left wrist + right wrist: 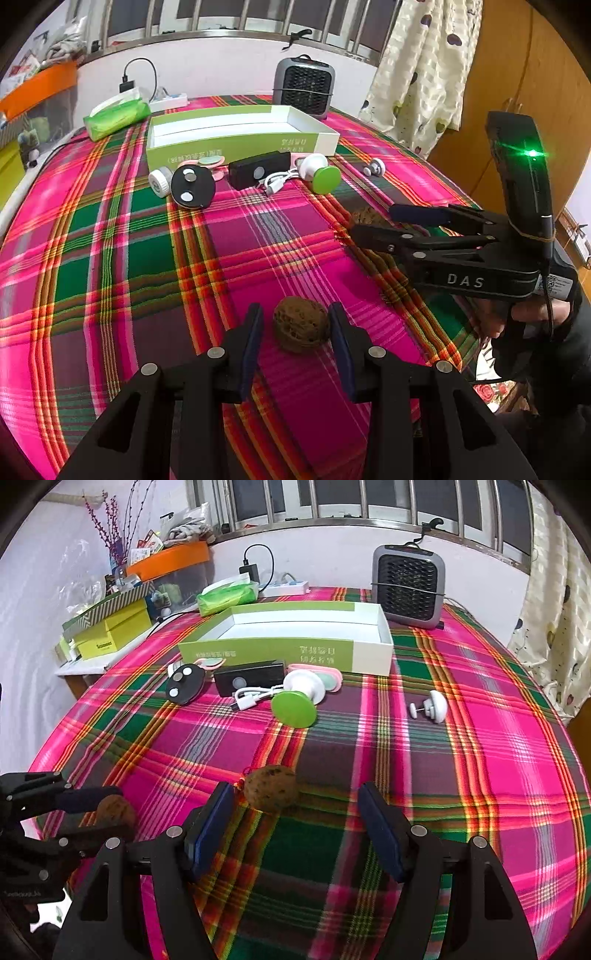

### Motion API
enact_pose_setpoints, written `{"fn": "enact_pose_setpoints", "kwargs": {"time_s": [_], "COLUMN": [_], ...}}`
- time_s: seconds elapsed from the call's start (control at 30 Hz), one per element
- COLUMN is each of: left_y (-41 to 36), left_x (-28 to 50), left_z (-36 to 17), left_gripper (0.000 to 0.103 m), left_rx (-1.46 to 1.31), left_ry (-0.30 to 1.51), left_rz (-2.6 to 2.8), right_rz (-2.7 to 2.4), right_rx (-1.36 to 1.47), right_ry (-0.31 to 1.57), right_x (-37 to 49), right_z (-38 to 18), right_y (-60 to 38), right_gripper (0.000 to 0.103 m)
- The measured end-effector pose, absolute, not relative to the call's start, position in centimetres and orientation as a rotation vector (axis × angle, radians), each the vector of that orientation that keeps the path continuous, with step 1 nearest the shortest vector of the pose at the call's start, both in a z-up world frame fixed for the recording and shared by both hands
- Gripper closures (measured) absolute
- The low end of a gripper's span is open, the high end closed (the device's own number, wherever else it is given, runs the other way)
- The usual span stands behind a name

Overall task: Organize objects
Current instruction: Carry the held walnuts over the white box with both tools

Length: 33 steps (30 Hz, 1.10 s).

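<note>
Walnuts, two of them, sit on the plaid tablecloth (147,258) well short of the green-and-white box (236,133), on my side of it. Near walnut (301,325) lies right between the blue pads of my left gripper (295,328), jaws w/ a small gap each side, not pinching yet as far as I can tell; long axis runs roughly across the jaws, so closing should catch the ends. Second walnut (271,788), w/ a bit of red string on its left side, sits ahead of my right gripper (295,823) and toward its left pad, jaws wide and nothing in them. Each hand has its own nut, so no reach-over needed. Box lies straight ahead past both, open top, looks like stiff card. Just in front of the box: black disc (192,186) w/ metal buttons, black rectangular device (258,170), white USB cable (277,181), green-faced round gadget (323,177), small white knob (375,168) off to the right. Shells are hard, brown, deeply wrinkled and rounded, so I'd guess they roll or squirt out if pads close off-centre. Cloth is soft woven, could bunch.
</note>
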State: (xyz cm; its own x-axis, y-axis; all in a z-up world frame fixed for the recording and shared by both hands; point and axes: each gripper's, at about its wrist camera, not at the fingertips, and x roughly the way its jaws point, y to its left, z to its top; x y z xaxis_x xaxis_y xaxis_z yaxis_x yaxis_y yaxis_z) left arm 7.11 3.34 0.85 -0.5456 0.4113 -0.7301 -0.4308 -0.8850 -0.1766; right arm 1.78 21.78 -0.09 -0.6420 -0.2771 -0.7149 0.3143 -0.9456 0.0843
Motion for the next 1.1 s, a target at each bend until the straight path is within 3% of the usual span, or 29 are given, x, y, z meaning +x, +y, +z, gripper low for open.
{"fn": "enact_pose_setpoints", "kwargs": {"time_s": [0.1, 0.6, 1.1], "left_y": [3.3, 3.1, 2.0], "left_x": [7.0, 5.6, -0.1], "left_z": [0.8, 1.0, 3.9], "left_gripper": [0.075, 0.075, 0.075], "left_rx": [-1.129, -1.133, -1.064], "left_ry": [0.031, -0.007, -0.051], "left_rz": [2.408, 2.386, 2.457], "right_rz": [-2.576, -2.583, -2.609], "right_rx": [1.121, 1.127, 1.053], "right_ry": [0.082, 0.107, 0.060], "right_x": [1.6, 0.9, -1.5], "right_z": [-0.2, -0.2, 3.0], "right_y": [21.5, 21.1, 21.2], "right_gripper": [0.040, 0.071, 0.071]}}
